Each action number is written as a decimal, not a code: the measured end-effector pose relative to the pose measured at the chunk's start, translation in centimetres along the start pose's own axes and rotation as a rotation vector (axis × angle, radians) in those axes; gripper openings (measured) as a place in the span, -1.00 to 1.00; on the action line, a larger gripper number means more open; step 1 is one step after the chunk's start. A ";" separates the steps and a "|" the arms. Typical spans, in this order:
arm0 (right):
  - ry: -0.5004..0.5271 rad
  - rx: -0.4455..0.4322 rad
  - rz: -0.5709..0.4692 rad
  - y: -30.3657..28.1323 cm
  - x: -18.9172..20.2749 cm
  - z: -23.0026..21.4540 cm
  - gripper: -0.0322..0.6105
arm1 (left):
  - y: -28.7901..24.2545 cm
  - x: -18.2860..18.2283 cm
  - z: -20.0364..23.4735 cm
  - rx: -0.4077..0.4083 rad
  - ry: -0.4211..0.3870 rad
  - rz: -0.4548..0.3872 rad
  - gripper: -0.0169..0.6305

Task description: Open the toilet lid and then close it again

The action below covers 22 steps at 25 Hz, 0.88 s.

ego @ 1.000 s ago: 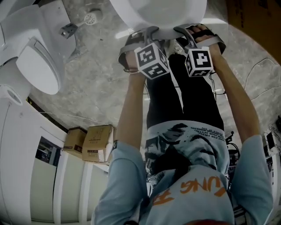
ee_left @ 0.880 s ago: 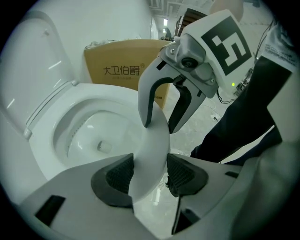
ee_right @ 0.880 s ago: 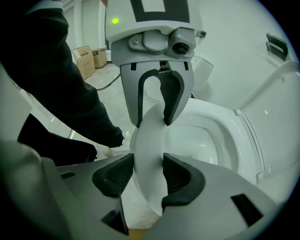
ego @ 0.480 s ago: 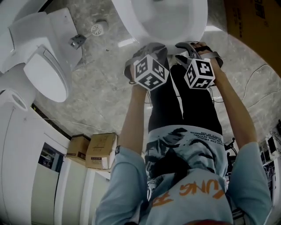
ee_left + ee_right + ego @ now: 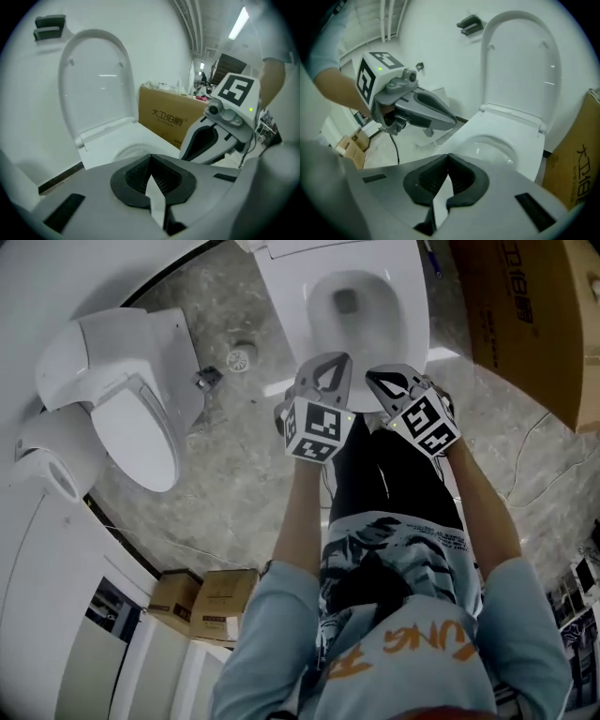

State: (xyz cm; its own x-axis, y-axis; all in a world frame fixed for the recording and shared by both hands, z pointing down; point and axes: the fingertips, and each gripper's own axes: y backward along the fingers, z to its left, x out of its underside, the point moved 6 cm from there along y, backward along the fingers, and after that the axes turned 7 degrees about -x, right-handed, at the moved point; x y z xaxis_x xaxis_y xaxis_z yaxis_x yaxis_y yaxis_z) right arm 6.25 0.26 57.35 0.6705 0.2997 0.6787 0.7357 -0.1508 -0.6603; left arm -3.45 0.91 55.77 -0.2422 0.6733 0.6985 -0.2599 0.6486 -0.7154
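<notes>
The white toilet (image 5: 412, 310) stands at the top of the head view with its bowl uncovered. Its lid (image 5: 96, 89) stands upright against the wall, also in the right gripper view (image 5: 520, 65), above the bowl (image 5: 497, 145). My left gripper (image 5: 328, 367) and right gripper (image 5: 389, 381) hover side by side just before the toilet's front rim, touching nothing. Both have just closed with nothing between the jaws. In the left gripper view my left gripper (image 5: 150, 159) is shut and empty; my right gripper (image 5: 447, 159) is the same in its own view.
A second white toilet (image 5: 131, 409) with its lid down stands at the left, a floor drain (image 5: 241, 358) between the two. A large cardboard box (image 5: 516, 315) stands right of the open toilet. Two small boxes (image 5: 202, 601) lie by white cabinets at lower left.
Both grippers have come away from the toilet's front edge, risen and rolled. Their spread jaws have closed. The head view has tilted up and now takes in the open bowl.
</notes>
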 end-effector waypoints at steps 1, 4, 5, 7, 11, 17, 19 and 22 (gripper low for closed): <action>-0.031 0.022 -0.034 0.6 -1.3 -0.5 -0.86 | 0.5 -1.4 0.9 -0.026 0.016 -0.026 -0.87; -0.107 0.088 -0.123 2.3 -4.7 -2.1 -0.86 | 1.9 -5.2 3.7 -0.097 0.055 -0.097 -0.87; -0.121 0.113 -0.149 3.0 -5.7 -2.7 -0.86 | 2.3 -6.5 4.6 -0.119 0.062 -0.121 -0.87; -0.136 0.166 -0.198 4.6 -8.0 -4.3 -0.86 | 3.2 -9.3 6.4 -0.158 0.066 -0.169 -0.87; -0.153 0.270 -0.292 7.8 -12.6 -7.2 -0.86 | 4.9 -14.2 9.6 -0.214 0.065 -0.248 -0.87; -0.119 0.373 -0.391 12.1 -19.3 -10.5 -0.86 | 6.7 -21.2 12.7 -0.313 -0.026 -0.327 -0.87; -0.110 0.410 -0.428 13.3 -21.8 -11.7 -0.86 | 7.1 -23.9 14.0 -0.327 -0.040 -0.374 -0.87; -0.085 0.471 -0.470 15.4 -25.6 -13.5 -0.86 | 8.0 -27.8 16.1 -0.344 -0.063 -0.426 -0.86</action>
State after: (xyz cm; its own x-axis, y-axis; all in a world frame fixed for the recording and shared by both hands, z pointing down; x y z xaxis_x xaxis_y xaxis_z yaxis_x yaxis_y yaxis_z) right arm 1.71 -22.40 34.17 0.2651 0.3087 0.9134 0.8144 0.4355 -0.3836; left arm -13.89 -18.32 30.91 -0.2408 0.3100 0.9197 -0.0292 0.9449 -0.3262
